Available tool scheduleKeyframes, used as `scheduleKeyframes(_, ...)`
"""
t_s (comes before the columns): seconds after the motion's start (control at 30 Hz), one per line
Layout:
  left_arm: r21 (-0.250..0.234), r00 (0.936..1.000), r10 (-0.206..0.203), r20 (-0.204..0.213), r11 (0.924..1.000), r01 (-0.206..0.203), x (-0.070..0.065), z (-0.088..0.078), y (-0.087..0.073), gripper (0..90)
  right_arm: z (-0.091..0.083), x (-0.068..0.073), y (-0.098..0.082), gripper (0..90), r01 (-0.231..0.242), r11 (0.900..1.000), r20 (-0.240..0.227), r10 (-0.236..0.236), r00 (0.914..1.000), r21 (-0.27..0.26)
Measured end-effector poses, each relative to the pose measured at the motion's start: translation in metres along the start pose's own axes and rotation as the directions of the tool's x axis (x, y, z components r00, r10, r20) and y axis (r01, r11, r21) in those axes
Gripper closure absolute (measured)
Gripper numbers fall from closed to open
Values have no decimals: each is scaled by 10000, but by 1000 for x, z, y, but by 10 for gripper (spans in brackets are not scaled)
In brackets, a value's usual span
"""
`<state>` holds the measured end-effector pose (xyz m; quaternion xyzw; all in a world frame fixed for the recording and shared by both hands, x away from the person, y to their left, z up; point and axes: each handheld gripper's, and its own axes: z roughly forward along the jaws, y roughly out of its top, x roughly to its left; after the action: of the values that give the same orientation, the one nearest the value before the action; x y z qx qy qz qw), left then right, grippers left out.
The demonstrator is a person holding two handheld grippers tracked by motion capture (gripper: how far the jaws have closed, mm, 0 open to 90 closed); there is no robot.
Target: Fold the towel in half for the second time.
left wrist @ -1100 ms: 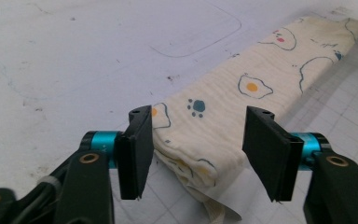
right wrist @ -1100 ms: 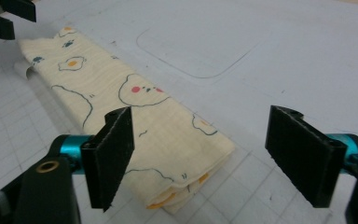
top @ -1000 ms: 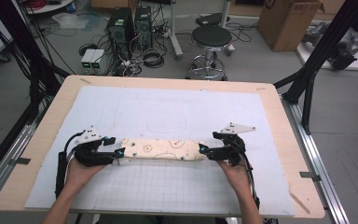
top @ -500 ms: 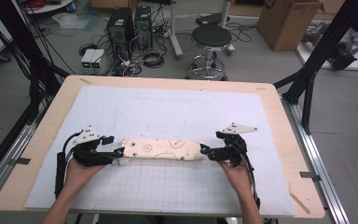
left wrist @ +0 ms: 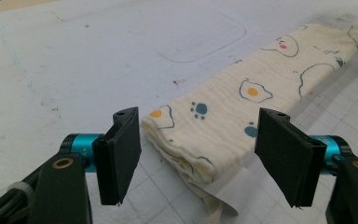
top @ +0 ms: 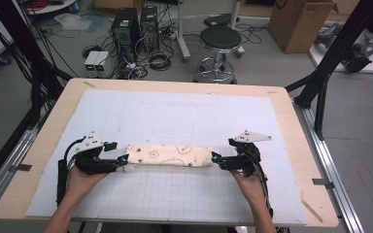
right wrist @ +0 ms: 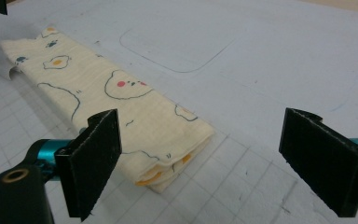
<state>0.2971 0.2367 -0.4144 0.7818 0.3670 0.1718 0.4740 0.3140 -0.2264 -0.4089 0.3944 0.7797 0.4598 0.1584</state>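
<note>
**Folded cloth laid flat, both ends released**

The folded cloth (top: pixel 169 155) lay lengthwise on the white mat (top: pixel 175 111), along the edge of its grid markings. The left gripper (top: pixel 122 160) and right gripper (top: pixel 215 158) flanked its two ends, jaws having just been opening, nothing pinched between them, probably letting the finished fold settle undisturbed.

A wooden table (top: pixel 291 111) carries a white mat (top: pixel 175 111) bearing a folded cloth (top: pixel 170 155).
</note>
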Motion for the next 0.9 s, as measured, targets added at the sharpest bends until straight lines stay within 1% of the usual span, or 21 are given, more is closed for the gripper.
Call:
scheduleKeyframes(0.03, -24, 10000, -48, -26, 10000, 47, 0, -1, 0, 315, -2, 0, -1, 123, -16, 10000, 9, 16, 10000, -48)
scheduleKeyframes(0.13, -52, 10000, 7, -70, 10000, -8, -1, -3, -1, 313, -6, 0, -2, 123, -37, 9999, 32, 37, 10000, -93)
scheduleKeyframes(0.17, -67, 10000, 12, -88, 10000, -13, -1, -3, -1, 311, -7, -1, -3, 123, 66, 9999, 71, -65, 10000, -141)
scheduleKeyframes(0.2, -38, 9999, 47, -94, 10000, -48, -2, -4, -2, 309, -8, 0, -3, 123, 12, 9999, 95, -11, 10000, -126)
scheduleKeyframes(0.3, -45, 9999, 48, -104, 10000, -48, -4, -7, -3, 304, -11, -1, -5, 123, 57, 9998, 104, -55, 9999, -180)
scheduleKeyframes(0.37, -70, 9999, 19, -109, 10000, -20, -5, -8, -4, 302, -13, 0, -7, 123, -19, 9998, 75, 20, 10000, -186)
scheduleKeyframes(0.4, -50, 9999, 74, -129, 10000, -75, -5, -9, -4, 298, -15, 0, -7, 123, -30, 9998, 20, 31, 10000, -217)
scheduleKeyframes(0.57, -29, 9998, 154, -149, 9999, -154, -8, -12, -6, 293, -20, 3, -9, 121, 70, 9993, -64, -72, 10000, -356)
scheduleKeyframes(0.67, -93, 9996, 174, -239, 9998, -177, -9, -15, -6, 290, -23, 4, -11, 121, 92, 9994, 1, -92, 10000, -347)
scheduleKeyframes(0.9, -92, 9995, 234, -219, 9997, -236, -10, -21, -10, 284, -30, 2, -18, 121, 58, 9996, 67, -56, 10000, -292)
